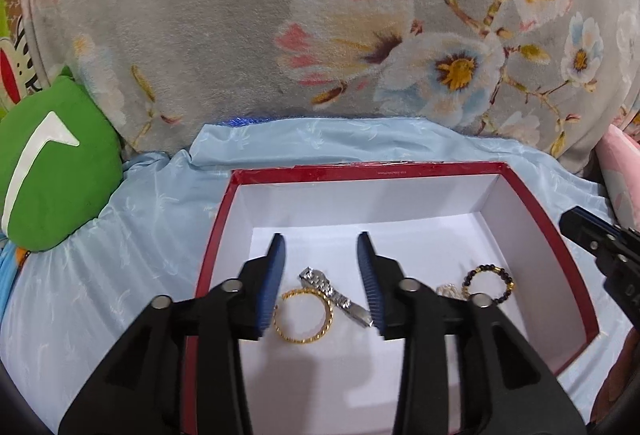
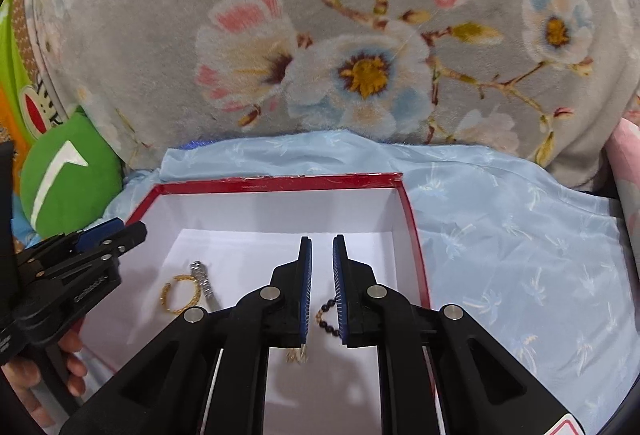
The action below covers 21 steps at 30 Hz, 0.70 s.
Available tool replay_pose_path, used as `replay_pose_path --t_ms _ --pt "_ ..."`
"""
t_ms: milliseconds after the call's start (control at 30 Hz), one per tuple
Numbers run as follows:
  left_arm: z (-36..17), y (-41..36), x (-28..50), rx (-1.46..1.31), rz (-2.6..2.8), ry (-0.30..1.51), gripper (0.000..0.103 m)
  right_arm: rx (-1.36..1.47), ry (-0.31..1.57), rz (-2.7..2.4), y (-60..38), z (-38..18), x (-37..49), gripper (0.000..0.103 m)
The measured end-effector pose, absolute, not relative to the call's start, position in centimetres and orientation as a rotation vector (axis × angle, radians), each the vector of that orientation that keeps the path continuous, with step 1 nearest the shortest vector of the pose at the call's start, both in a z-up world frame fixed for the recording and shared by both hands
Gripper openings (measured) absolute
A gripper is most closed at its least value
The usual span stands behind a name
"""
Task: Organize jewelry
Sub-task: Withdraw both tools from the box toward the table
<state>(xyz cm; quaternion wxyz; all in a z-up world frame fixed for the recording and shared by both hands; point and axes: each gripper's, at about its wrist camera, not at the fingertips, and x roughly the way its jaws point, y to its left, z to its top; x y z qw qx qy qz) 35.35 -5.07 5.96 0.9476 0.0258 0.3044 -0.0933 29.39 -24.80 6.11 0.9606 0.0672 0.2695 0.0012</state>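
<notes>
— Where was the jewelry?
— In the red box [image 1: 544, 231]: gold bangle [image 1: 303, 315] touching the silver watch [image 1: 334, 295], beaded bracelet [image 1: 489, 283] nearby.
— The claws?
— Left claw [image 1: 322, 281] wide apart, empty; right claw [image 2: 322, 289] narrowly parted, empty.

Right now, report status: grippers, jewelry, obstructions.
Left gripper open, empty, over red box. Right gripper slightly open, empty. Gold bangle, silver watch, beaded bracelet lie in box. Nothing blocking.
</notes>
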Motion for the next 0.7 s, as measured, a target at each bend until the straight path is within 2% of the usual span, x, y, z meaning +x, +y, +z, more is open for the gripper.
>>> replay_pose_path --t_ms 67,133,200,267,333,400,700 --pt "6.3 -4.5 33.7 0.055 -0.19 0.614 0.042 0.151 0.518 0.012 -24.9 6.7 26.8 0.022" --pt "6.5 -4.1 31.8 0.058 -0.191 0.609 0.047 0.149 0.49 0.011 -25.0 7.2 23.8 0.024" --pt "6.6 -3.4 29.3 0.062 -0.193 0.596 0.054 0.151 0.467 0.004 -25.2 7.3 20.5 0.029" --pt "6.5 -2.8 26.7 0.073 -0.197 0.593 0.06 0.153 0.458 -0.007 -25.6 7.0 17.4 0.04" --pt "6.1 -2.3 24.4 0.078 -0.21 0.606 0.063 0.138 0.457 -0.033 -25.9 6.3 13.9 0.044" --pt "5.4 -1.8 22.3 0.071 -0.237 0.634 0.074 0.101 0.466 -0.079 -25.9 5.2 11.2 0.044" --pt "0.4 -2.9 15.8 0.095 -0.255 0.738 0.075 0.157 0.588 -0.114 -26.1 -1.9 2.3 0.045"
